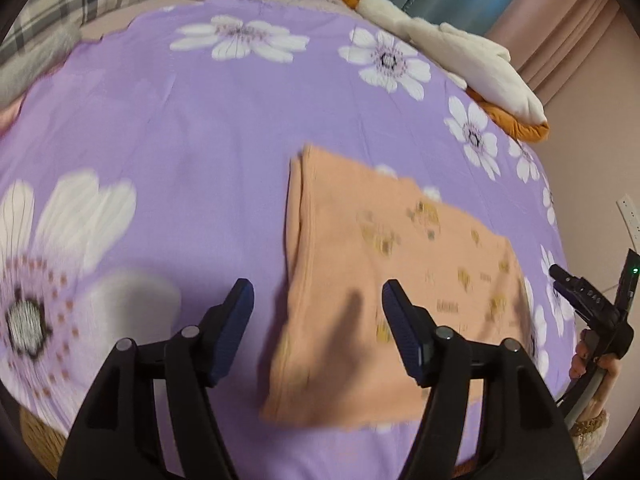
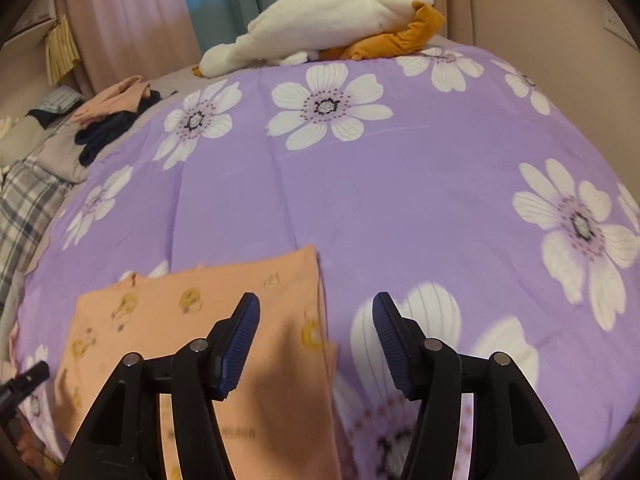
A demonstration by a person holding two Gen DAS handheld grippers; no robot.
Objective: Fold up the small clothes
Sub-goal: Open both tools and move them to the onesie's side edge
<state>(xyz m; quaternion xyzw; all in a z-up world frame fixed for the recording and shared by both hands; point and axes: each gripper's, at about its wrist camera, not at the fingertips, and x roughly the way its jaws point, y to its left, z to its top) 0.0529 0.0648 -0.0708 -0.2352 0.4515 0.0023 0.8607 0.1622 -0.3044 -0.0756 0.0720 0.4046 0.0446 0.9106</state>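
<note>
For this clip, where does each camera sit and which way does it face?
Left wrist: on the left gripper, angled down over the peach garment; its open fingers, plus the right gripper and hand at right.
Right wrist: on the right gripper, fingers open, garment lower left.
Shared: garment, purple floral sheet.

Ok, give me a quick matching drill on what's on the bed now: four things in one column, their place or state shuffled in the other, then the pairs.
Things:
1. peach garment
2. white plush toy
3. dark clothes pile
4. left gripper

Place or state:
A. far edge of the bed, by the curtains
B. jaws apart, nothing between them
C. folded flat on the purple floral sheet
D. heaped near the plaid pillow

Pairs: 1-C, 2-A, 3-D, 4-B
</note>
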